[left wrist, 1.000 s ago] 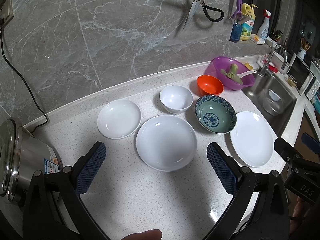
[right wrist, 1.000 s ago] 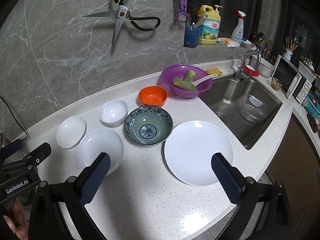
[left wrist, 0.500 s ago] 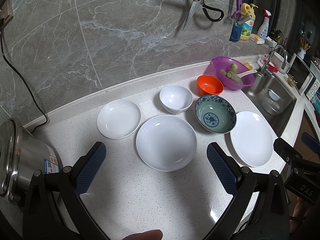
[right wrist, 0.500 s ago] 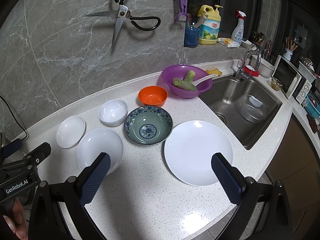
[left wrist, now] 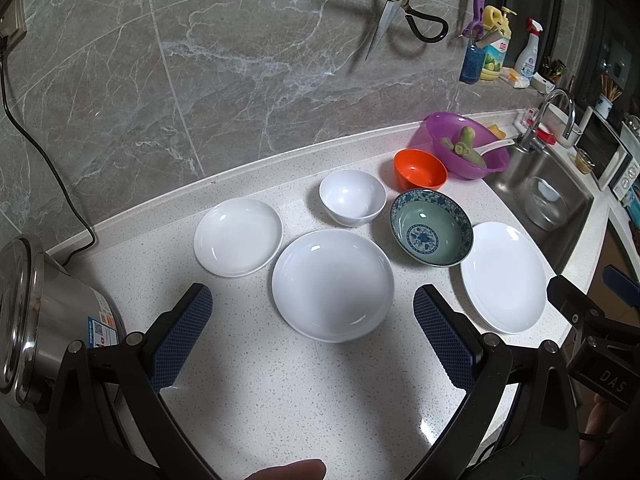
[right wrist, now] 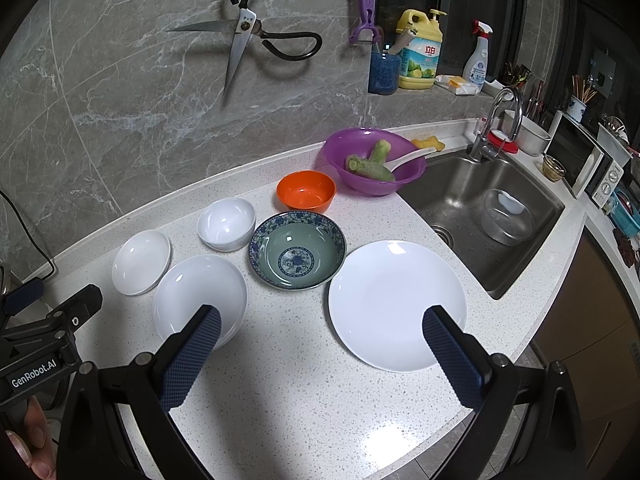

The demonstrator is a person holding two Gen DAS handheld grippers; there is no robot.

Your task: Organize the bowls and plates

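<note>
Both wide open, nothing held. Big white plate (right wrist: 396, 304) flat on counter (right wrist: 288, 392), straight ahead of right gripper (right wrist: 320, 354). Deep plate (left wrist: 332, 282) ahead of left gripper (left wrist: 312, 330).

The left gripper (right wrist: 48, 364) body, seen from the right wrist, carries white lettering "GenRobot.AI". The right gripper (left wrist: 608, 376) body, seen from the left wrist, shows "DAS". The yellow detergent bottle (right wrist: 419, 56) bears a label with the Chinese characters "立白". The pot's sticker is too small to read.
</note>
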